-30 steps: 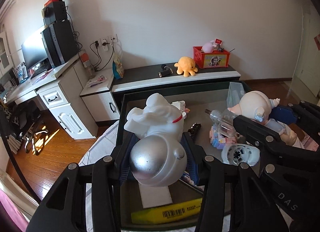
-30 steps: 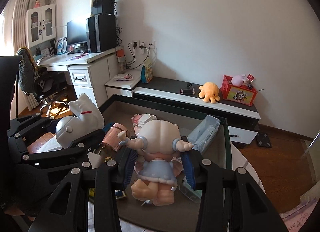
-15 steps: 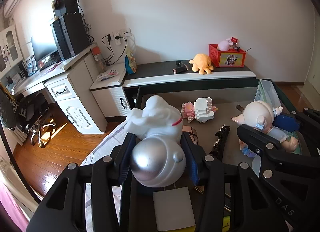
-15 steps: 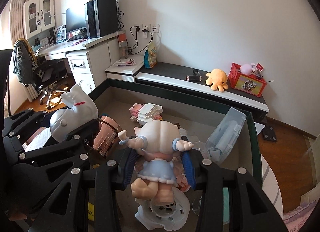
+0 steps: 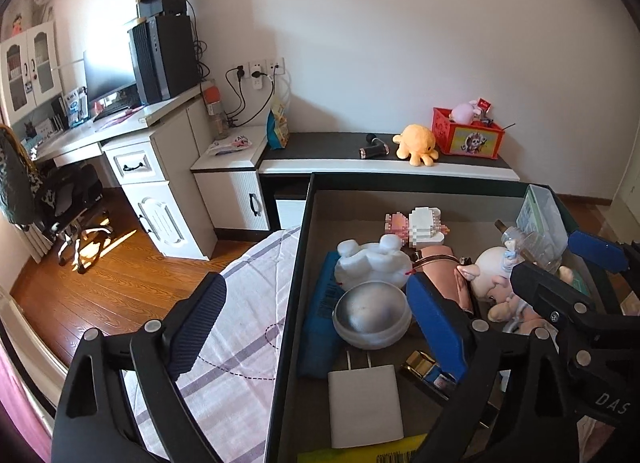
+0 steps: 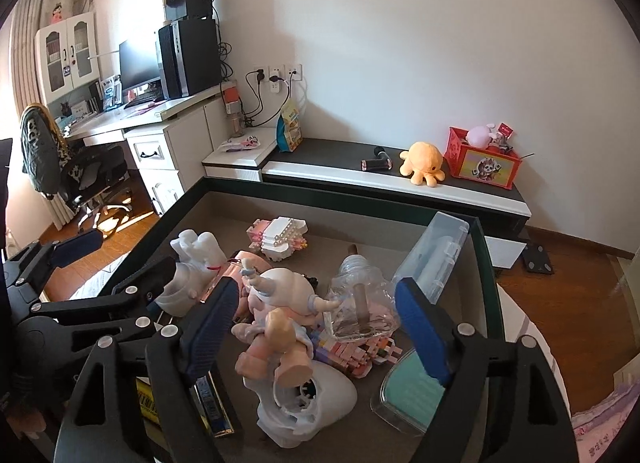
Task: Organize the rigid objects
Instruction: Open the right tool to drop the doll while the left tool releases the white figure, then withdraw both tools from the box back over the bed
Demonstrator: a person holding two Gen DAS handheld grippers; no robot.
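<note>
Left wrist view: left gripper (image 5: 316,327) opening, astronaut figure (image 5: 371,295) released in box (image 5: 294,263); right gripper (image 6: 316,327) opening above doll (image 6: 280,315).

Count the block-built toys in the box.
2. One block toy, white and pink, lies near the box's far wall. The other lies near the middle, partly under the clear bottle and the doll. More may be hidden beneath the pile.
</note>
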